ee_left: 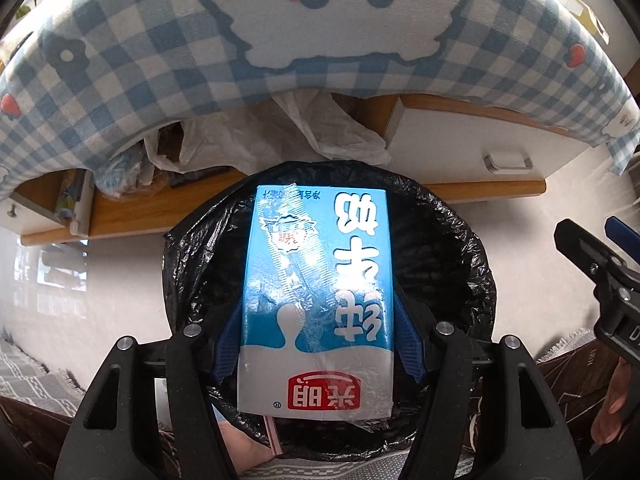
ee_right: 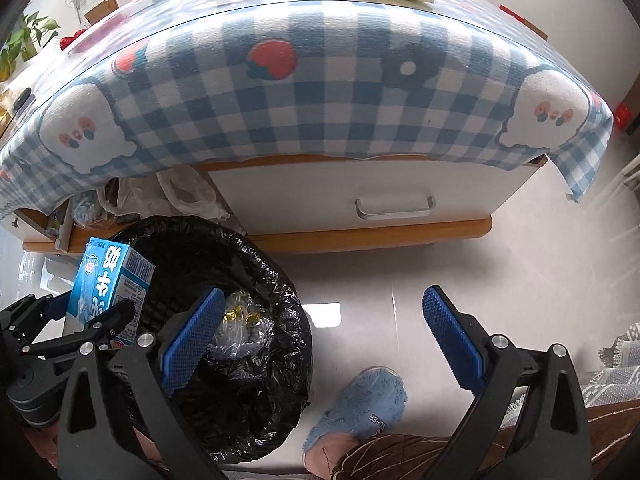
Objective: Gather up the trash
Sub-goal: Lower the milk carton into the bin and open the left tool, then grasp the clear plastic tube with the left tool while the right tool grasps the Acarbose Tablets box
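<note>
Milk carton (ee_left: 316, 300), clamped in left tool (ee_left: 316, 344), hides the bin's (ee_left: 472, 248) contents.

Left wrist camera looks steeply down along its fingers, close over the black-lined bin (ee_left: 460, 248), a milk carton (ee_left: 316, 300) filling the centre. Right wrist camera faces likewise, offset right over bare floor (ee_right: 400, 272). Both views share bin, carton, and the checked tablecloth (ee_left: 160, 60) ahead.

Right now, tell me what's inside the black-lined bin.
The bin holds crumpled clear plastic with gold foil bits. The milk carton, gripped by the left gripper, hangs above it; deeper contents are hidden.
</note>
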`<state>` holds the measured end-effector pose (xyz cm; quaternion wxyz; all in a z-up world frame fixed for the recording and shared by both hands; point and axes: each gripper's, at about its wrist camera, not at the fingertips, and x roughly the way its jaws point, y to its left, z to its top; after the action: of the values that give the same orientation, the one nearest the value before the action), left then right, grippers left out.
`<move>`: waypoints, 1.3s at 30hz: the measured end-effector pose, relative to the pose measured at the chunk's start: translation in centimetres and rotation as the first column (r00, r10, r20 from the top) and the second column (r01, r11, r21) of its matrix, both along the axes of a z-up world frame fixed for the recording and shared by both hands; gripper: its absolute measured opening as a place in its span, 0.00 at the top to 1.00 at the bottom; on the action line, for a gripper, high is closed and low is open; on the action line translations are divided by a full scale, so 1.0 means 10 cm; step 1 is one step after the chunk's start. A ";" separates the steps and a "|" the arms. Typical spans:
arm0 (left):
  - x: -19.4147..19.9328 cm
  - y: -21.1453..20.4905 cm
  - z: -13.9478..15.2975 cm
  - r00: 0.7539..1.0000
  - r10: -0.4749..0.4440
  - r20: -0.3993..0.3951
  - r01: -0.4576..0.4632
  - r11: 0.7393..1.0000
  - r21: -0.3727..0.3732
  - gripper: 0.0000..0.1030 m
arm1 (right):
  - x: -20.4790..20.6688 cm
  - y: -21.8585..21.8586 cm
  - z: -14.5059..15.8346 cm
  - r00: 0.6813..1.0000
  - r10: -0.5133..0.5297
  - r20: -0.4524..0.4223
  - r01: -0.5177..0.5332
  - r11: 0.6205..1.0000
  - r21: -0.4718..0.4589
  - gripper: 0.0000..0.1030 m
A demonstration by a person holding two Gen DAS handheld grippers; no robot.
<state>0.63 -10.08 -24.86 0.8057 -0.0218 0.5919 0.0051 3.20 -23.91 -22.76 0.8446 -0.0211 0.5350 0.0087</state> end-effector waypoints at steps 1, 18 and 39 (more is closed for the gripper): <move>0.00 0.00 0.01 1.000 0.001 0.007 -0.001 1.000 -0.001 0.38 | 0.00 0.00 0.00 1.000 0.000 0.001 0.000 1.000 -0.004 0.08; -0.13 0.14 0.61 0.987 0.010 0.158 -0.009 1.000 -0.008 0.07 | -0.03 0.07 0.39 0.995 -0.006 0.100 0.006 1.000 0.000 0.08; -0.25 0.32 1.51 0.957 0.037 0.288 -0.025 0.999 -0.044 0.06 | -0.14 0.10 1.28 0.975 -0.008 0.222 0.002 1.000 0.028 0.08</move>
<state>-1.85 -6.90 -9.79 0.8825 -0.0479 0.4678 0.0028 1.77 -22.95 -9.99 0.8992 -0.0089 0.4372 0.0118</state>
